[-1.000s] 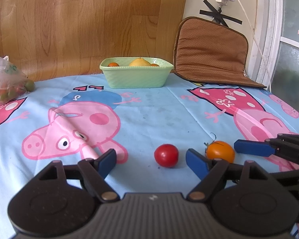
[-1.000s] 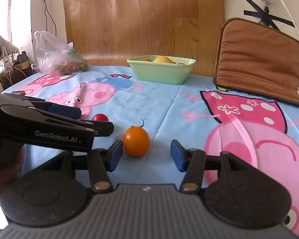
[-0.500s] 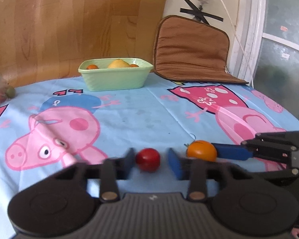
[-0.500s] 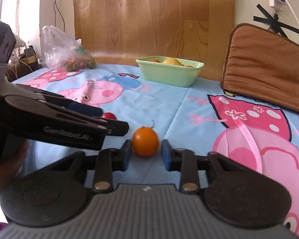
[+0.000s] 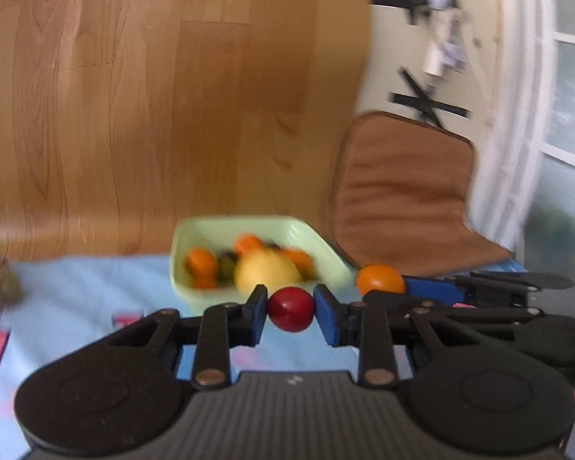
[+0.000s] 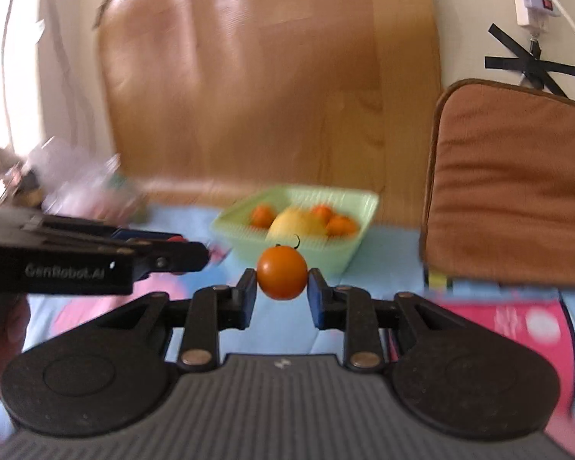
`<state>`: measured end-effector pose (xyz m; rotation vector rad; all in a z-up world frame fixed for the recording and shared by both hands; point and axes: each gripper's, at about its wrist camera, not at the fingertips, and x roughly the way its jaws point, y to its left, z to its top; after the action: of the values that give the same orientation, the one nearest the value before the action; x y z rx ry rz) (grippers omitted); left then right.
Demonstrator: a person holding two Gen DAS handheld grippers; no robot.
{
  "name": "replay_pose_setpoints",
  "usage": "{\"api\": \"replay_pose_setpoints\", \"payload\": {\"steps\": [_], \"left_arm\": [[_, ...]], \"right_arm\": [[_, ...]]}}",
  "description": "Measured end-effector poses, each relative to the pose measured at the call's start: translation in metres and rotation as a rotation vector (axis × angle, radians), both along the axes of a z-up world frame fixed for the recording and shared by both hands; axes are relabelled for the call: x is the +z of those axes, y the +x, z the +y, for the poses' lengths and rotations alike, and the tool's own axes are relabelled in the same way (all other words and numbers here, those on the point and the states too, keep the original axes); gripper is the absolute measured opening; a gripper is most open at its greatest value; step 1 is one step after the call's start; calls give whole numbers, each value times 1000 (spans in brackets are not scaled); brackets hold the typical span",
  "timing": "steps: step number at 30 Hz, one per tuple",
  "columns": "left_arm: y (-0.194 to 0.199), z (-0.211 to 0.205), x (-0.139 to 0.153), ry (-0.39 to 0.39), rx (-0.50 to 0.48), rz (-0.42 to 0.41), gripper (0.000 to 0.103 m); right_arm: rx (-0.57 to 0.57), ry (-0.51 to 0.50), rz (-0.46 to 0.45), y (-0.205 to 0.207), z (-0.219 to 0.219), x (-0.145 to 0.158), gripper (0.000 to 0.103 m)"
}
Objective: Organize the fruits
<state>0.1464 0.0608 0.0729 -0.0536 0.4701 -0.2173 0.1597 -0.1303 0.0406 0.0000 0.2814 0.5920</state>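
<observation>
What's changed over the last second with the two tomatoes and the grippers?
Both grippers closed and lifted: the left gripper now holds the red tomato, the right gripper the orange tomato, both carried off the tablecloth toward the green dish. The dish's fruit and the brown cushion stayed put.

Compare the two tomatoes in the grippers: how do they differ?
The red tomato is dark red with no stem showing; the orange tomato keeps a thin curled stem. The red tomato sits in the left gripper, the orange tomato in the right gripper. Both are small, round and held before the green bowl.
</observation>
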Motion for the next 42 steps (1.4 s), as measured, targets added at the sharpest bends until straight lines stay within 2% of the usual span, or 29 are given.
{"api": "replay_pose_setpoints", "payload": {"steps": [3,6,8,11,12,13,14,17,20,22,23,24,25,27,28,33,42], "left_arm": [[51,14,-5,-34,45,25,27],[81,17,-17,-9,64,40,29],[93,17,-24,19,83,56,38],[91,16,-29,42,105,57,51],[85,17,-28,43,109,42,56],[77,19,-27,44,118,33,57],[68,19,-25,44,133,27,57],[32,17,-18,29,173,26,59],[-6,10,-18,53,214,45,63],[-31,6,-22,59,223,51,85],[-44,4,-25,57,225,54,100],[-56,1,-27,55,225,52,102],[-67,-2,-30,60,227,55,102],[-85,-9,-33,73,228,67,103],[-91,-12,-34,74,225,74,103],[-117,-24,-35,84,237,97,103],[-147,-28,-41,141,310,104,103]], "right_arm": [[-50,-21,14,45,15,5,31],[-67,-71,26,75,30,-1,32],[-83,-107,35,85,36,-8,32],[-78,-96,25,78,29,-11,33],[-80,-85,15,72,25,-9,37],[-80,-69,-1,64,21,-7,52],[-84,-52,-16,55,16,-7,56],[-67,-9,-22,18,1,-9,56],[-69,37,32,-21,-14,-20,56],[-82,62,78,-47,-23,-29,57],[-90,67,87,-62,-27,-34,60],[-102,65,89,-71,-29,-40,67],[-114,57,95,-81,-29,-46,78],[-105,26,115,-99,-30,-56,92],[-100,9,127,-105,-30,-58,94],[-86,42,231,-117,-31,-66,95],[-88,53,269,-139,-29,-68,97]]}}
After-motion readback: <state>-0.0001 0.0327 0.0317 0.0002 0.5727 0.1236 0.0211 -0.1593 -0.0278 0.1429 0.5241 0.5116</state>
